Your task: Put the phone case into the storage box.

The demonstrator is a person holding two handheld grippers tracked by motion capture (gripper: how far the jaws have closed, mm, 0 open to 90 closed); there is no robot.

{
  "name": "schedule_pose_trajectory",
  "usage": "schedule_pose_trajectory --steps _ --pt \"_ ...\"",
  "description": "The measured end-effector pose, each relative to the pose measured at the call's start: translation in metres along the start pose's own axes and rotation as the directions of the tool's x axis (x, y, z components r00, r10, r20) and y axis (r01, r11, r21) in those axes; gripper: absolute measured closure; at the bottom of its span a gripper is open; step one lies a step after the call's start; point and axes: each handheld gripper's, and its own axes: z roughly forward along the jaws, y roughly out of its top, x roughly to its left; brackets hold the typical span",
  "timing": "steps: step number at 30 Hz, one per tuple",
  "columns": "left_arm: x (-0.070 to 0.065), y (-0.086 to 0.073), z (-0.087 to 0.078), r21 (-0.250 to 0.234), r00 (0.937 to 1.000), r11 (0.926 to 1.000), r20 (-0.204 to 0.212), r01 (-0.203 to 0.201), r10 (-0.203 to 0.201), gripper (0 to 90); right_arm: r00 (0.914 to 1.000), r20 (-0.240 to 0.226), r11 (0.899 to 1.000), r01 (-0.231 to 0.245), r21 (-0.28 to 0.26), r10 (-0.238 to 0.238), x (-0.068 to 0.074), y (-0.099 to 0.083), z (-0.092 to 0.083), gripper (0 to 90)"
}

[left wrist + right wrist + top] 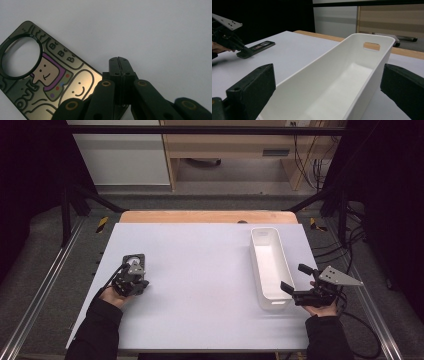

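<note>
Phone case (47, 80), a flat dark one with a golden mirror-like back, cartoon figures and a big round camera hole, lies flat on the pale white table top (200, 280), at the left side in the high view. In the left gripper view the left gripper (119, 62) has its two black jaws pressed together, with no gap between them. The tips stand just beside the long edge of the case. The lower part of the gripper covers the near edge of the case, so I cannot tell if the jaws touch it there; nothing is seen clamped between the tips. In the high view this gripper (134, 270) sits over the near end of the case (134, 259), and the person's left hand (112, 296) holds it from below.

At the right side of the table stands a long white plastic bin (270, 265) with a handle slot in its far end wall. The bin is well apart from the case. The right gripper (296, 281) is just beside the near right corner of the bin, held by the right hand (320, 310). In the right gripper view its jaws stand wide apart, one at each side of the bin (332, 82), and they press on nothing.
</note>
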Motion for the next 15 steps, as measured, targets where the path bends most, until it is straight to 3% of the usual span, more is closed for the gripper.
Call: schedule_pose_trajectory --steps 10,15 --pt "0.001 -0.003 -0.002 0.005 0.9999 0.9999 0.002 0.015 -0.015 89.0 1.0 -0.002 1.0 -0.001 -0.001 0.001 0.0 0.0 0.0 0.2" --pt "0.004 -0.002 -0.014 -0.063 0.9978 0.9958 0.002 0.066 -0.066 85.4 1.0 -0.001 1.0 -0.001 -0.002 0.001 0.0 0.0 -0.001 0.2"
